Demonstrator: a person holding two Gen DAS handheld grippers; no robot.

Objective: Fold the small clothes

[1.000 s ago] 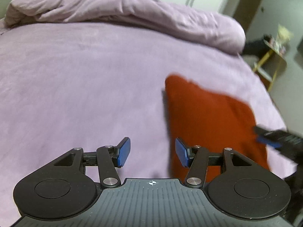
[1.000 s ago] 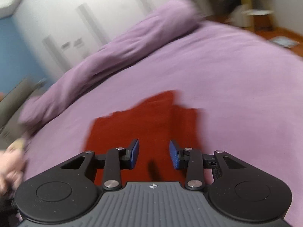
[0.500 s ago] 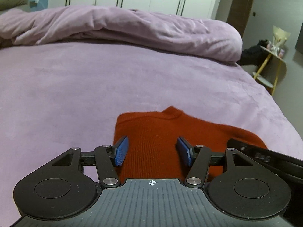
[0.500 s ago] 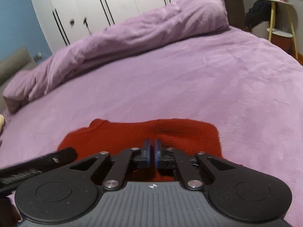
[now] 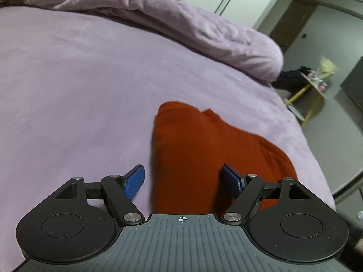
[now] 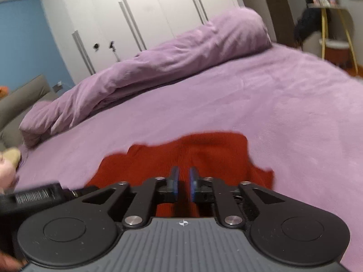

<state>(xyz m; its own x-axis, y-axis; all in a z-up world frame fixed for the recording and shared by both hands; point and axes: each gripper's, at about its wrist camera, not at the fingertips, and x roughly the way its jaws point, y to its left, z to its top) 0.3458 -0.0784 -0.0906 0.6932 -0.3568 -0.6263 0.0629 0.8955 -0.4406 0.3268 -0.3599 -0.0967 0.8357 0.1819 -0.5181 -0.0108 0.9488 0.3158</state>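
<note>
The red top lies folded on the bed, both grippers, left and right, are opening and hold nothing, so a bump might undo the fold.

Bedroom, and a wide bed in lilac fills the view.
A rumpled duvet lies heaped along the far side, white wardrobe doors behind it, a blue wall to their left; over on the right a yellow-legged side table on grey floor, by a dark doorway.
</note>
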